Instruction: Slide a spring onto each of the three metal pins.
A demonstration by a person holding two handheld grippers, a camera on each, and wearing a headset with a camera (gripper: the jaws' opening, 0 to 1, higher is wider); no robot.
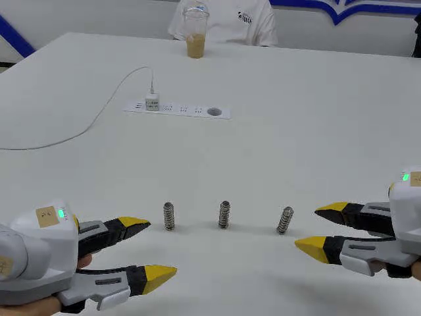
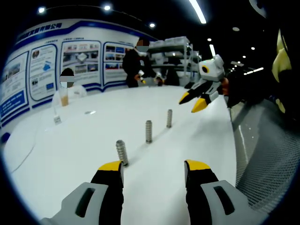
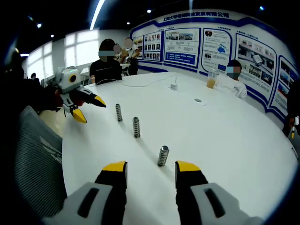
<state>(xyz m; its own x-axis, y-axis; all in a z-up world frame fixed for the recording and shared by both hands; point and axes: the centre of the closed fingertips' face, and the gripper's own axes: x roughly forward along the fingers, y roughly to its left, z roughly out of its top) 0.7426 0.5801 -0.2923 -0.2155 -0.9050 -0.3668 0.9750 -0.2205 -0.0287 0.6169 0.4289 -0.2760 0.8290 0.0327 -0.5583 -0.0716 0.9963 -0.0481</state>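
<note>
A: First, the left gripper [image 1: 161, 247]?
B: Low at the near left of the white table [image 1: 296, 131], yellow-tipped jaws spread wide, gripping nothing. Pointed right across the tabletop.

A: And the right gripper [image 1: 307, 228]?
B: Much the same at the near right: jaws parted, empty, aimed left. Well apart from the left gripper, with the three springs [image 1: 224, 214] between.

A: Placing those?
B: Standing in a line across the near part of the table: left spring [image 1: 169, 216], middle spring [image 1: 224, 216], right spring [image 1: 285, 220], the last leaning a little. Roughly evenly spaced, none touching another. Left spring just beyond the left gripper's upper tip. Right spring near the right gripper's tips, not touching. No telling the metal pins from the coils at this size.

A: From the gripper views?
B: In the left gripper view, nearest spring just ahead of the left-hand jaw tip, the other two farther off toward the right gripper. In the right gripper view, nearest spring between and just beyond the two jaw tips, the others lined up toward the left gripper.

A: Farther back?
B: Past the springs, a white power strip [image 1: 177, 109] lying flat mid-table. A white charger [image 1: 152, 101] plugged in near its left end, and a thin cable [image 1: 85, 128] curving away to the left edge. At the far edge, a clear cup [image 1: 195, 33] of beige drink. Behind it, a seated person [image 1: 223, 20] in a white shirt.
</note>
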